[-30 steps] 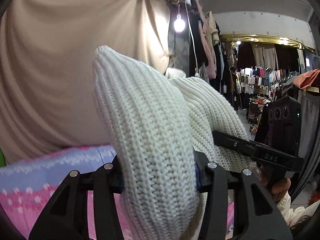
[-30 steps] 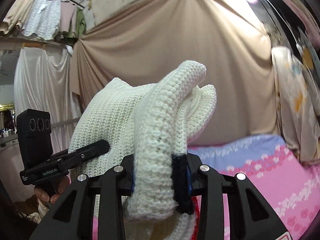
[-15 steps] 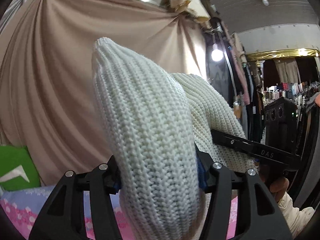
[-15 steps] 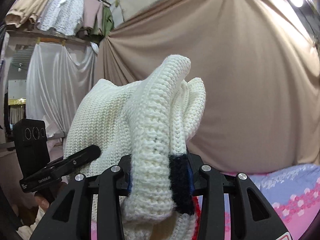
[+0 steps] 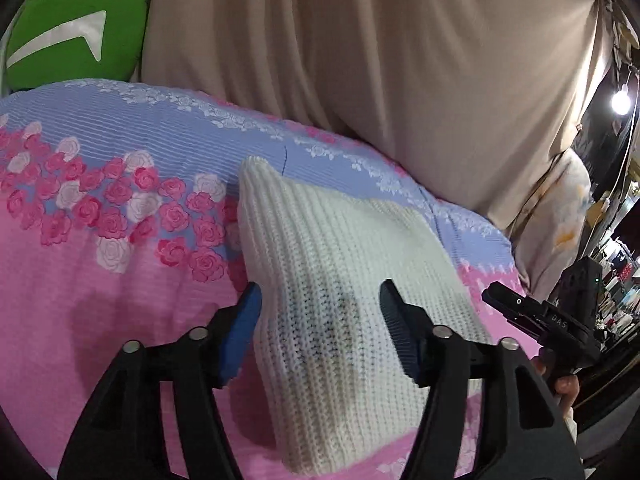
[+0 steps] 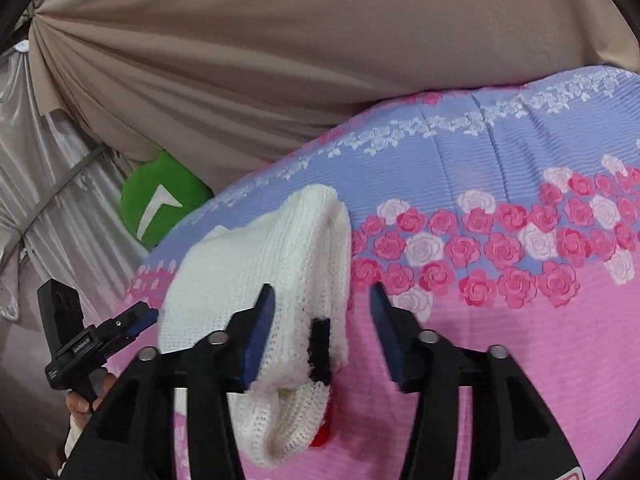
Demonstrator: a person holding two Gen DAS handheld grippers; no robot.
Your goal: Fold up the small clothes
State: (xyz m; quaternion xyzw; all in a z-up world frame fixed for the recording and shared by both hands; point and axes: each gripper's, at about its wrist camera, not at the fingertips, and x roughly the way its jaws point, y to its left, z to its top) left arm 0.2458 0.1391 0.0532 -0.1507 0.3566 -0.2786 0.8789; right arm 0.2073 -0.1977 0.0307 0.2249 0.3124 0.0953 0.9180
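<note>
Knitwear, a small white ribbed sweater (image 5: 344, 280), lies doubled over on the pink and lilac rose-print bedspread (image 5: 100, 288), with a black and red trim showing at its near edge in the right wrist view. It looks folded at least once: layers are stacked, and a rounded fold edge faces the far side of the bedspread. Left tongs (image 5: 320, 332) stand apart, one blue pad on either side of the sweater's near end, apparently gripping nothing. Right tongs (image 6: 322, 330) are likewise spread wide; their left pad is against the knit and their right pad is well clear of it. So, by my judgement, the fold has been laid down and let go. What may remain is squaring the bundle. Beyond the sweater, past the bedspread's far edge, hangs a beige curtain (image 5: 400, 60), with a green cushion (image 5: 76, 24) beside it.
</note>
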